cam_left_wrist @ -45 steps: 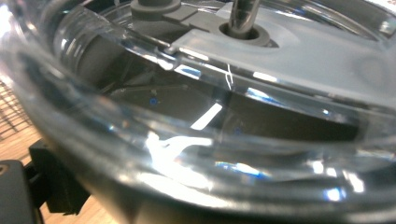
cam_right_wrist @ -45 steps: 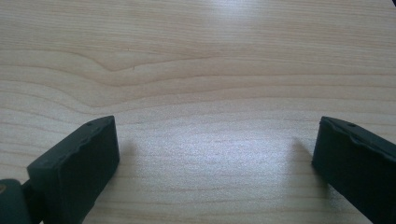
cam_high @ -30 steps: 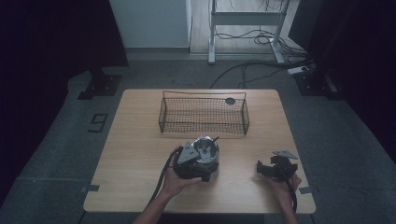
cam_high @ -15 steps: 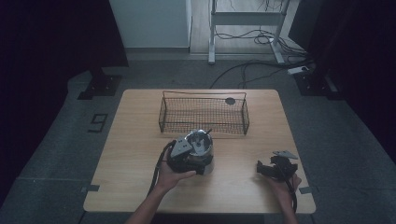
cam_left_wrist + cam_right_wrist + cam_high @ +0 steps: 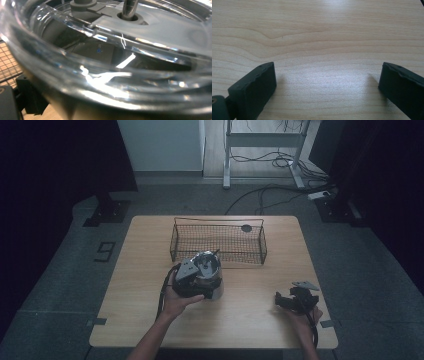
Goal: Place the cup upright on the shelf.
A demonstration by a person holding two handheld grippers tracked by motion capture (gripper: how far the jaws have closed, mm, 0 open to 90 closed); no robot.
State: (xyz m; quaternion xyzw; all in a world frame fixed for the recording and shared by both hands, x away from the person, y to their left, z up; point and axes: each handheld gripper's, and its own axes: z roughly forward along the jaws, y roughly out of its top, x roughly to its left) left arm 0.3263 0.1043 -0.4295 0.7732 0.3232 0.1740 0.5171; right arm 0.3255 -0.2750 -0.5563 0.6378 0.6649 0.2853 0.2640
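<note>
A clear plastic bowl (image 5: 209, 268) with a grey shaft in its middle hangs just above the wooden table (image 5: 140, 270), close to the front of a black wire basket (image 5: 218, 241). My left gripper (image 5: 196, 281) is shut on the bowl's near side. In the left gripper view the bowl's clear wall (image 5: 105, 75) is pressed up against the camera, and one of the black fingers (image 5: 28, 97) shows at the lower left. My right gripper (image 5: 283, 301) rests low at the table's front right, its jaws wide open over bare wood (image 5: 327, 82).
The wire basket stands at the back middle of the table. A small dark round thing (image 5: 246, 228) lies by its far right corner; inside or behind, I cannot tell. Bare wood lies between the two grippers. Cables and a metal stand (image 5: 265, 140) are on the floor beyond.
My left gripper has carried the bowl to the left and away from me, nearer the basket's front. The right gripper has stayed put and open.
</note>
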